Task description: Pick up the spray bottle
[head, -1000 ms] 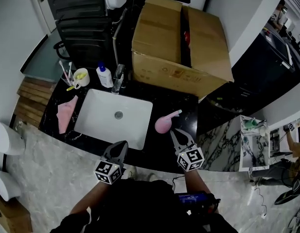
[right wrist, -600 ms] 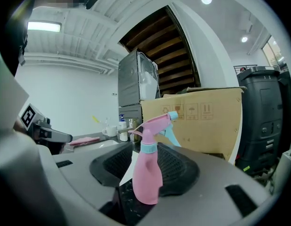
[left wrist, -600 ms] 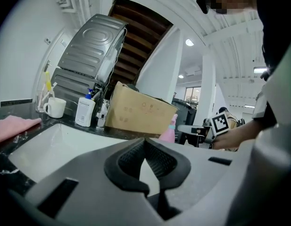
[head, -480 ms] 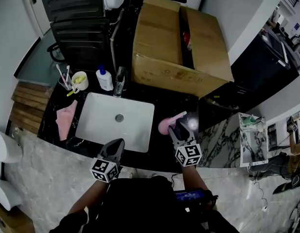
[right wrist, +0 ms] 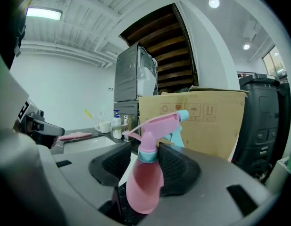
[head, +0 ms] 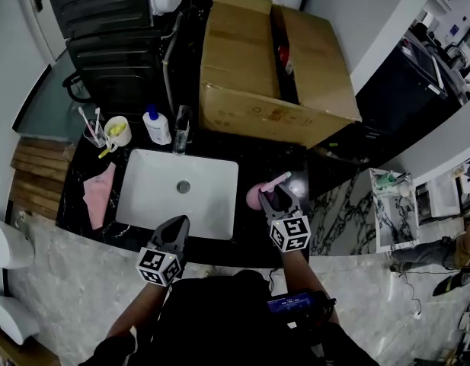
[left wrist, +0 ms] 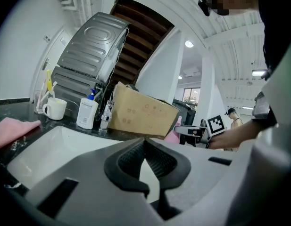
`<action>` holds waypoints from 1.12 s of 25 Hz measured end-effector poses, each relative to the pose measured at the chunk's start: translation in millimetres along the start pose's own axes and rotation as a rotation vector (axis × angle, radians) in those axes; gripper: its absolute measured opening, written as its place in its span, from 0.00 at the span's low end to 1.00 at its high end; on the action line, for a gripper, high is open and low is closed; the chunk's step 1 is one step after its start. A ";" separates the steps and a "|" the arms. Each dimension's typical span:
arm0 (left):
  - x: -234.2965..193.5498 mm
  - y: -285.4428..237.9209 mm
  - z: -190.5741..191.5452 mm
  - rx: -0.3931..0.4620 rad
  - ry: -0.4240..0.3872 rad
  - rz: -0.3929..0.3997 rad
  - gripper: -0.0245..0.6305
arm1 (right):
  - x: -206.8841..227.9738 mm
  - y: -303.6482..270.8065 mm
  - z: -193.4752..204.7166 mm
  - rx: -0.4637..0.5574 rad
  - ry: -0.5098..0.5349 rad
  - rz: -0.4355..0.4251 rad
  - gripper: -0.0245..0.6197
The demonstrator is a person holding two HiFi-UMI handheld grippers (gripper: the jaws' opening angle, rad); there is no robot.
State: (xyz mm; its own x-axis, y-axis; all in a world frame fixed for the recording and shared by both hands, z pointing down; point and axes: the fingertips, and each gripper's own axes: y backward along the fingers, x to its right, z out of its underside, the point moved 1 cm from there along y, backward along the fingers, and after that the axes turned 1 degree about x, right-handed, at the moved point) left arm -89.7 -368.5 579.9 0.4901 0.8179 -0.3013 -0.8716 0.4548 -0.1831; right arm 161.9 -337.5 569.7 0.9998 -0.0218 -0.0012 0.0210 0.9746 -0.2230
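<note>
1. The right gripper (head: 273, 199) has come forward from the front edge of the black countertop (head: 254, 155); a second ago it was well short of the pink spray bottle (right wrist: 144, 182), and now it has the bottle between its jaws
2. Its own view shows the jaws standing apart, one pad on each side of the bottle's neck and teal collar. The right pad is at the collar, and a sliver of white sink shows between the neck and the left pad, so I judge it bracketed rather than pinched
3. The bottle stands upright near the front edge, just right of the white sink (head: 155, 197), with its nozzle pointing toward the cardboard box (head: 250, 59) at the back edge
4. It looks to be in the same spot as half a second ago, which suggests the approach has not knocked it
5. The left gripper (head: 174, 235) hangs over the front edge below the sink, much where it was, jaw tips together on nothing. It looks to play no part here
6. For the task, the reach is done and the grasp is the step in hand: the jaws need to close on the neck before any lift
7. Watch the smooth, bulbous body, because a squeeze too low could let it slide out
</note>
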 end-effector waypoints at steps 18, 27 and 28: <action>14.2 -11.6 -1.9 -0.021 -0.013 0.093 0.05 | 12.6 31.3 -6.1 0.027 0.006 0.060 0.26; 36.1 -33.7 5.4 -0.060 -0.031 0.218 0.05 | 31.4 76.6 -4.5 0.039 -0.022 0.161 0.26; 41.0 -36.2 7.2 -0.068 -0.031 0.234 0.05 | 33.3 84.6 -3.2 0.037 -0.027 0.175 0.26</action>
State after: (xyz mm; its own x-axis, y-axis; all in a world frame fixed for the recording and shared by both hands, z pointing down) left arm -38.2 -348.9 580.9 0.2734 0.9091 -0.3143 -0.9580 0.2278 -0.1744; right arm 197.0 -256.5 547.6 0.9879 0.1548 -0.0105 -0.1541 0.9706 -0.1851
